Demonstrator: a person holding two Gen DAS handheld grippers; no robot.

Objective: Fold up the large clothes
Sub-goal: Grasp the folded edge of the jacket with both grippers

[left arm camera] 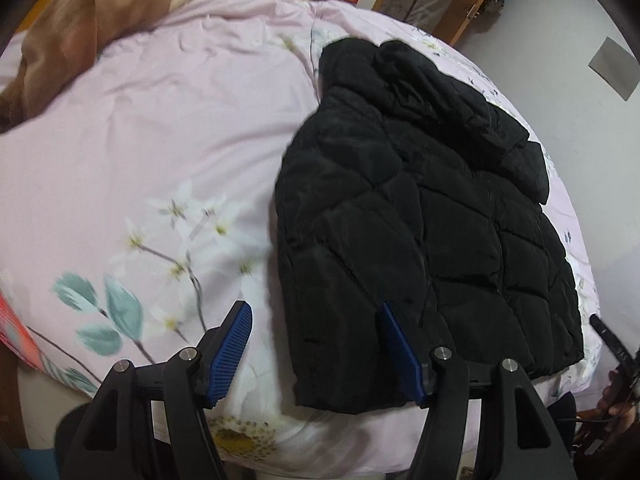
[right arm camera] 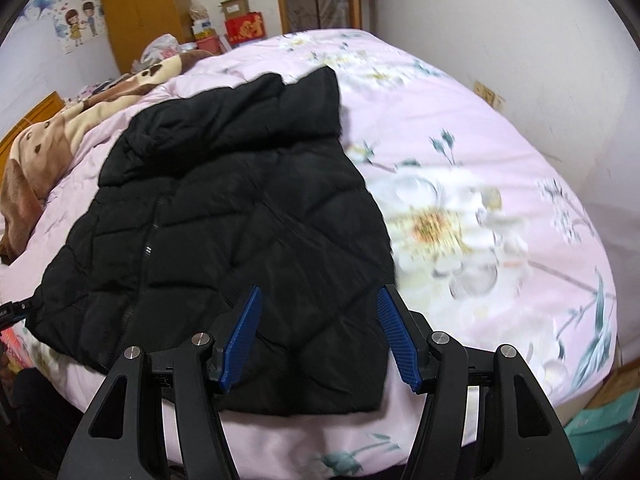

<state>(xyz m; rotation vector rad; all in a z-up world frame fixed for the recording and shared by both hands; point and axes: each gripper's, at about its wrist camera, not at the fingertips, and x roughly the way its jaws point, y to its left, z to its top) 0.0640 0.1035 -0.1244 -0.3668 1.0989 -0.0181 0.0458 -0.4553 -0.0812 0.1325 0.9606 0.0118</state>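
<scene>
On soft pink floral quilt [left arm camera: 160, 140], puffy diamond-quilted black jacket [left arm camera: 420, 240]

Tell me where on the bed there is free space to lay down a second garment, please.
The pink quilt is bare between the black jacket and the brown blanket at the far left. On the jacket's other side, the flowered stretch toward the white wall is also free. Only a narrow strip remains at the near edge below the jacket's hem.
</scene>
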